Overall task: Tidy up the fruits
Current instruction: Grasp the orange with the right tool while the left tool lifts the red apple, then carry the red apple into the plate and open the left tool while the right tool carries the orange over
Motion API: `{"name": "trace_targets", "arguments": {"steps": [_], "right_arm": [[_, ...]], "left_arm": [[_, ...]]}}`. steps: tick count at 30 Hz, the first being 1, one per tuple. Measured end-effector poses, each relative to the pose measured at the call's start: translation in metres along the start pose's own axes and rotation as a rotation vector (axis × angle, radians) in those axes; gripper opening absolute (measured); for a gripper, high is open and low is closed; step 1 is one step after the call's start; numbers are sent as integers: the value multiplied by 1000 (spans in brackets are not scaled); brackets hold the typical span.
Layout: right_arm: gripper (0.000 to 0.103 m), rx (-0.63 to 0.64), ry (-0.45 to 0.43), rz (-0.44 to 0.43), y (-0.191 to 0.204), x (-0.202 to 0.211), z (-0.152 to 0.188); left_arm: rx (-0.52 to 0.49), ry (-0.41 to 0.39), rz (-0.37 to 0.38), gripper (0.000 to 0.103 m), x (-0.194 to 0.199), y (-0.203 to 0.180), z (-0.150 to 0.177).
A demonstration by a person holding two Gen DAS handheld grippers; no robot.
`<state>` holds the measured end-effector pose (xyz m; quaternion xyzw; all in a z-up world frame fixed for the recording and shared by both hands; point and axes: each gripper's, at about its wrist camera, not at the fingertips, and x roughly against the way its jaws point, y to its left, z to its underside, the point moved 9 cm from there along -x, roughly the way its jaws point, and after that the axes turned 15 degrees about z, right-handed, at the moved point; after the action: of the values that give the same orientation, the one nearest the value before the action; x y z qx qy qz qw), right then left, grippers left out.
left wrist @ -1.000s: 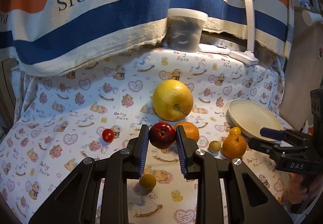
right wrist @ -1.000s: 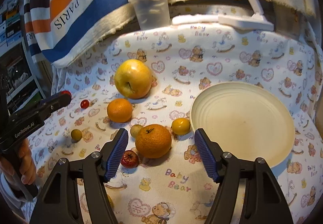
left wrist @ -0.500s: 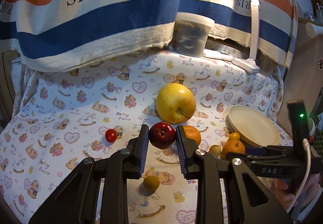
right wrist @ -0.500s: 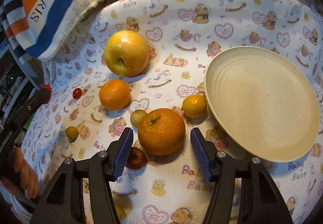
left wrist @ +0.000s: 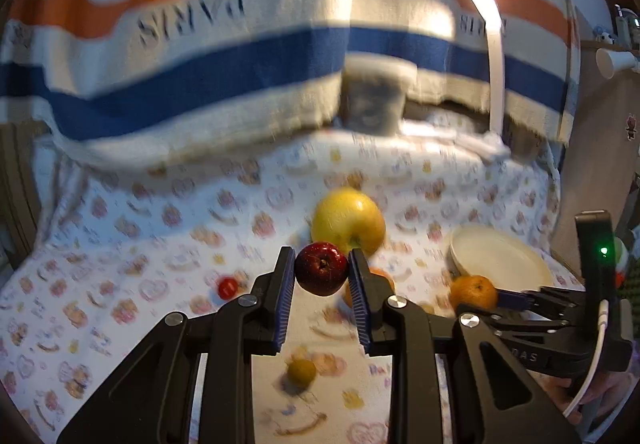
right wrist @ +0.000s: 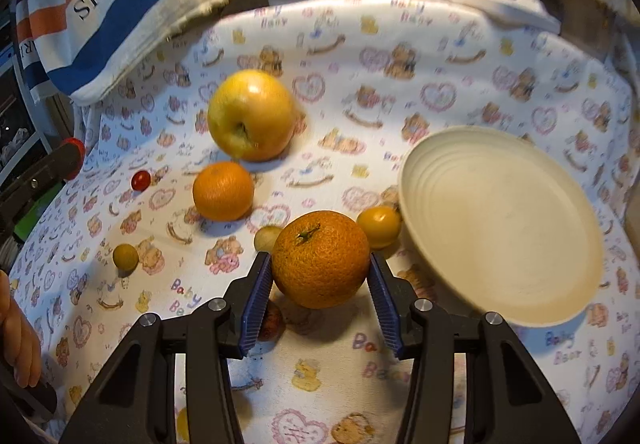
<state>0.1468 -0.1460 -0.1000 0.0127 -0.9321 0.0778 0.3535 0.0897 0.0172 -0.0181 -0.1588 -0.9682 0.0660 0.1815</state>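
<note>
Left wrist view: the left gripper [left wrist: 322, 274] is clamped on the red apple [left wrist: 321, 268], held between its pads. Right wrist view: the right gripper [right wrist: 320, 286] is closing around the large orange [right wrist: 321, 259], which sits between its pads, beside the plate [right wrist: 500, 224].

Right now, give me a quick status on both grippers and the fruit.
Left gripper shut on red apple, off the cloth. Right gripper closing around big orange, pads about touching. Plate beside it empty; small yellow fruit sits between them.
</note>
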Motion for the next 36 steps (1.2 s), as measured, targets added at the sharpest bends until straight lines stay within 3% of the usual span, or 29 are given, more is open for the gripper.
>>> {"name": "trace_targets", "arguments": {"steps": [5,10,13,17,20,23,27,30,33,36], "right_arm": [[50,-16,-99,42,-13,18,-14],[50,-93,-175,30,-32,42,-31],[50,-109,-220,35,-43,58,-39],[50,-143,-281,58,-58,75,-50],[50,-163,-324,83,-74,84,-57],[50,-195,-328,50,-91,86,-63],[50,-269,-304,69,-125,80,-64],[50,-307,-311,120,-151,79,-66],[50,-324,-296,164,-171,75,-66],[50,-332,-241,150,-181,64,-63]], "left_arm": [[-63,-151,-27,26,32,-8,-21],[-149,-261,-65,26,56,-18,-38],[-196,-291,-65,26,65,-29,-44],[-156,-259,-9,26,67,-42,-54],[-233,-278,-22,26,66,-65,-73],[-261,-261,35,26,55,-92,-87],[-295,-166,120,26,13,-132,-95],[-238,-9,214,26,-37,-153,-86],[-179,127,257,26,-84,-162,-68],[-159,282,288,26,-125,-171,-41]]}}
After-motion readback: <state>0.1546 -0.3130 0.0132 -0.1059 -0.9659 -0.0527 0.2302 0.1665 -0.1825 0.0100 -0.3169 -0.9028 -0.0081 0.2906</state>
